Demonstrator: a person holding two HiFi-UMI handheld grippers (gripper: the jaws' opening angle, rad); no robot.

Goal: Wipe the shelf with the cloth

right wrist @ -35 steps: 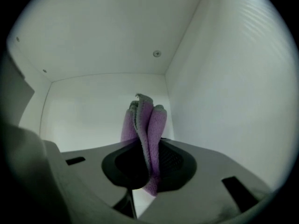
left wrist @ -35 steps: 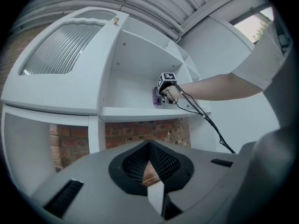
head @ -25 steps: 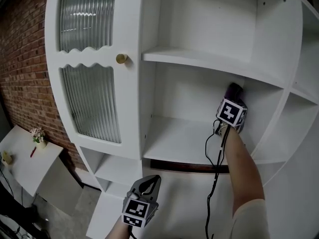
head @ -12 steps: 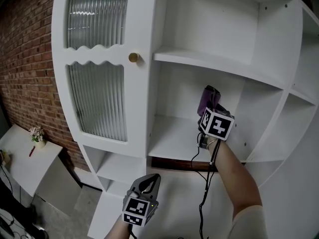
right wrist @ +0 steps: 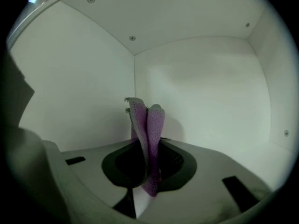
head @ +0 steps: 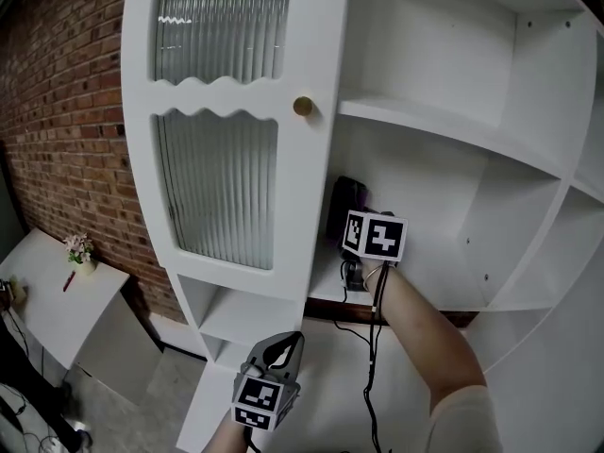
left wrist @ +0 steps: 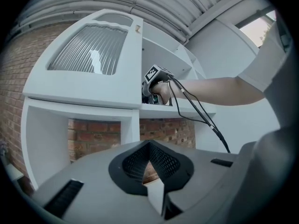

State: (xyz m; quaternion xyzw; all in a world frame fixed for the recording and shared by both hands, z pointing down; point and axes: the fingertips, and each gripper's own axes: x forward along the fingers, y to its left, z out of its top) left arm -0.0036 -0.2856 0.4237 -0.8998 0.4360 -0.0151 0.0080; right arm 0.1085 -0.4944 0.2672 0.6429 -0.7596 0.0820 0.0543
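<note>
The white cabinet's middle shelf (head: 439,293) is open at the front. My right gripper (head: 351,220) is inside it at the left end, shut on a purple cloth (head: 342,199) that stands up beyond the marker cube. In the right gripper view the cloth (right wrist: 149,134) sticks up folded between the jaws, facing the compartment's back left corner (right wrist: 134,73). My left gripper (head: 280,347) hangs low in front of the cabinet, shut and holding nothing. Its own view shows the left gripper (left wrist: 150,164) pointing up at the shelf and the right arm (left wrist: 210,90).
A ribbed glass door (head: 222,192) with a gold knob (head: 302,106) stands left of the open shelf. Another shelf (head: 444,130) lies above and side compartments (head: 576,253) to the right. A black cable (head: 370,347) hangs from the right gripper. Brick wall (head: 57,111) at left.
My right gripper has carried the purple cloth leftward along the shelf, from the back right corner to the left end. The left gripper has stayed in place.
</note>
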